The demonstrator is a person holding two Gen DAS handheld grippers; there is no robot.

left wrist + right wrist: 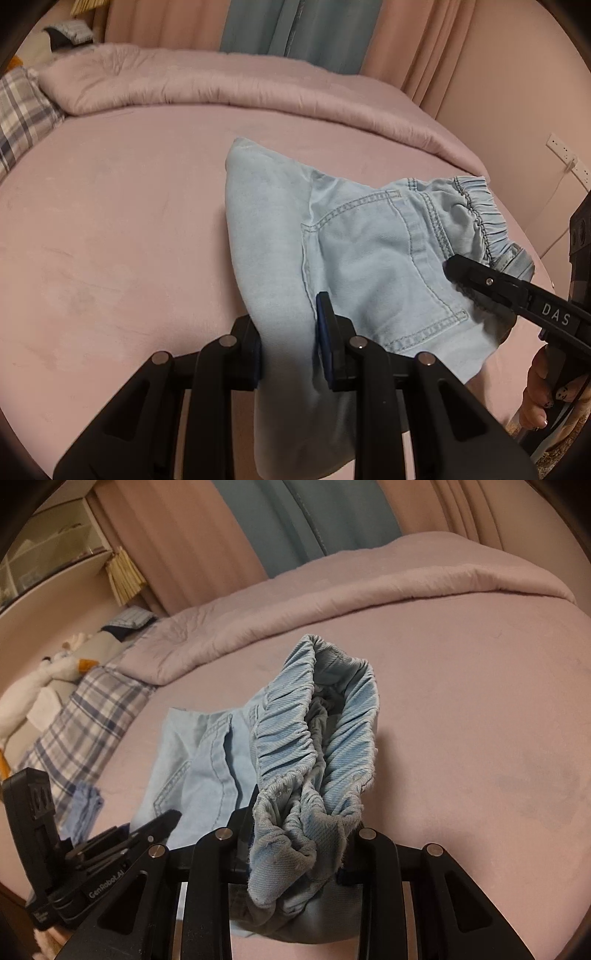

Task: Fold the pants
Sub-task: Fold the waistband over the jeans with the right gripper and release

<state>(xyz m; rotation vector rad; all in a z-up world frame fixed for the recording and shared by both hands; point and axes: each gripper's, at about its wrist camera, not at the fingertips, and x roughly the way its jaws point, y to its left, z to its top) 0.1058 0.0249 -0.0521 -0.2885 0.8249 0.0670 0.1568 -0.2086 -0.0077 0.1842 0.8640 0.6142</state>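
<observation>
The likeliest trouble is a lopsided fold. The pants (362, 258) are pinched at two separate spots, and if one gripper travels faster or higher than the other, the denim between them will twist and the layers will land askew on the bed (110, 240). The bunched elastic waistband (317, 738) is a thick, springy wad (the sort of grip that looks firm and may not catch every layer), so a layer could slide out of the right gripper (295, 853) once the cloth takes tension. The free edges hanging below both tools may also drag on the sheet and turn under.

The left gripper (286, 343) is closed on a fold of the pants on the seat side, near the back pocket (384, 266); the fabric runs between its fingers and hangs down past them towards the camera. The right gripper is clamped on the gathered waistband, which stands up directly ahead of its fingers, with the rest of the garment spreading away to its left. The pants sit on the near part of the bed, partly lifted, well short of the rolled duvet (221, 85) at the far side.
</observation>
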